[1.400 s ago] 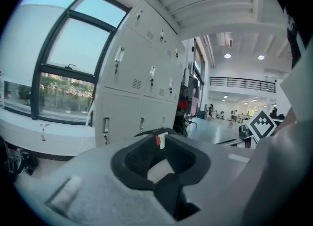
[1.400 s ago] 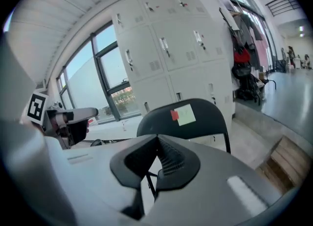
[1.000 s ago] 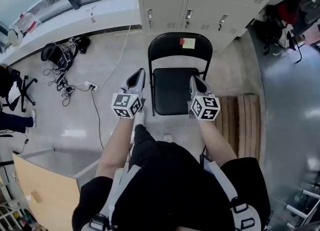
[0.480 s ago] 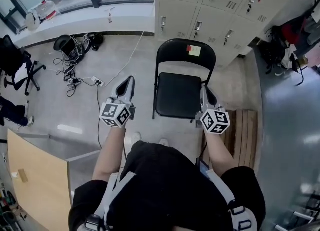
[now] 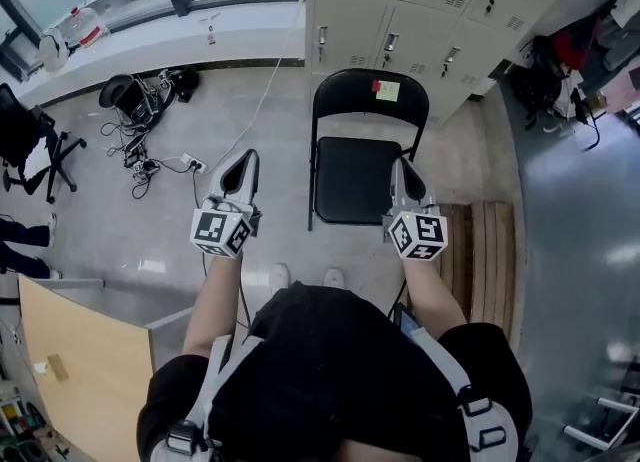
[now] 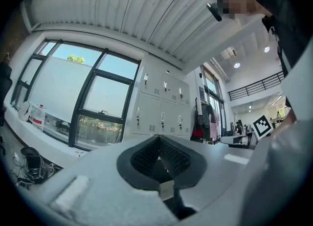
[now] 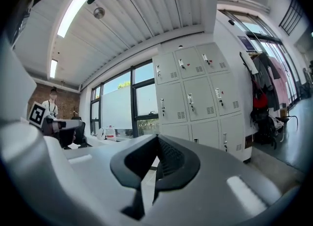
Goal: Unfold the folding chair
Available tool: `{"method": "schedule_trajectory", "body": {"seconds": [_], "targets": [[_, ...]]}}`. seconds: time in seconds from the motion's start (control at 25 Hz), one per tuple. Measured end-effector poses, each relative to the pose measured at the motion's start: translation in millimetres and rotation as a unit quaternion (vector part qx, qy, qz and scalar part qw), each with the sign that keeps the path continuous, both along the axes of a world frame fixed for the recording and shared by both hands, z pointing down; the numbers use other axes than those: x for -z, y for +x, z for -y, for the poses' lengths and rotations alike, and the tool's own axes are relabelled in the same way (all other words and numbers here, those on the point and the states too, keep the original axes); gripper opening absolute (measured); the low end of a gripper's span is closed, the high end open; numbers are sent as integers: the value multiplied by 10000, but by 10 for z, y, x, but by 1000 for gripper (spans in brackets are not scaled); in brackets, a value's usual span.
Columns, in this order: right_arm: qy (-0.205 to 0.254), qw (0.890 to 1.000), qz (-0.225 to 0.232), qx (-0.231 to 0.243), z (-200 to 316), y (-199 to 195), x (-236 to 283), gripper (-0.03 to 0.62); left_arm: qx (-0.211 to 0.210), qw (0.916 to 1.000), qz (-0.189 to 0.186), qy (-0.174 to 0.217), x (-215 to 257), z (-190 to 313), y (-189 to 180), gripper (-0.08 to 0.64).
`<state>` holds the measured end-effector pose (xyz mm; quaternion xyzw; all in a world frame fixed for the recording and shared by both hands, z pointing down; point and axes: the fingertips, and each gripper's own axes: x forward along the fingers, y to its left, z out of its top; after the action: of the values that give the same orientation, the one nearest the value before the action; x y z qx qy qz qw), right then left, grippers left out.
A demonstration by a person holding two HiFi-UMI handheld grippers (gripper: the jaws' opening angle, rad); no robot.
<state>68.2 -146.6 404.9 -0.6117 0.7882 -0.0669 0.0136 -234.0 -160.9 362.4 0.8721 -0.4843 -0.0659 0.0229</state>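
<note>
The black folding chair [image 5: 352, 180] stands unfolded on the floor in front of the lockers, its seat flat and its backrest [image 5: 370, 90] carrying a red and a yellow sticker. In the head view my left gripper [image 5: 244, 158] hangs to the left of the chair, well apart from it, shut and empty. Close by the seat's right edge, my right gripper [image 5: 399, 163] is shut too, with nothing in it. Neither gripper view shows the chair: the shut left gripper [image 6: 157, 139] and the shut right gripper [image 7: 157, 139] both look level across the room.
Grey lockers [image 5: 420, 0] stand behind the chair. A wooden slat pallet [image 5: 490, 250] lies to its right. Cables and a power strip [image 5: 185, 163] trail on the floor at left, near an office chair [image 5: 25, 140]. A wooden board [image 5: 80, 360] sits at lower left.
Both grippers have drawn back from the chair's seat and lifted. The left one has moved further left, away from the chair. The chair stays unfolded.
</note>
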Motion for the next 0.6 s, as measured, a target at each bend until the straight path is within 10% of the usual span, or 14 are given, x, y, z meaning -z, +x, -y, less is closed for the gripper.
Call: {"method": "schedule_trajectory", "body": {"seconds": [0.6], "targets": [[51,9990,-3,-445,-244,73,66,5,-319,9994,-93,76,-106,-117,154,-2]]}}
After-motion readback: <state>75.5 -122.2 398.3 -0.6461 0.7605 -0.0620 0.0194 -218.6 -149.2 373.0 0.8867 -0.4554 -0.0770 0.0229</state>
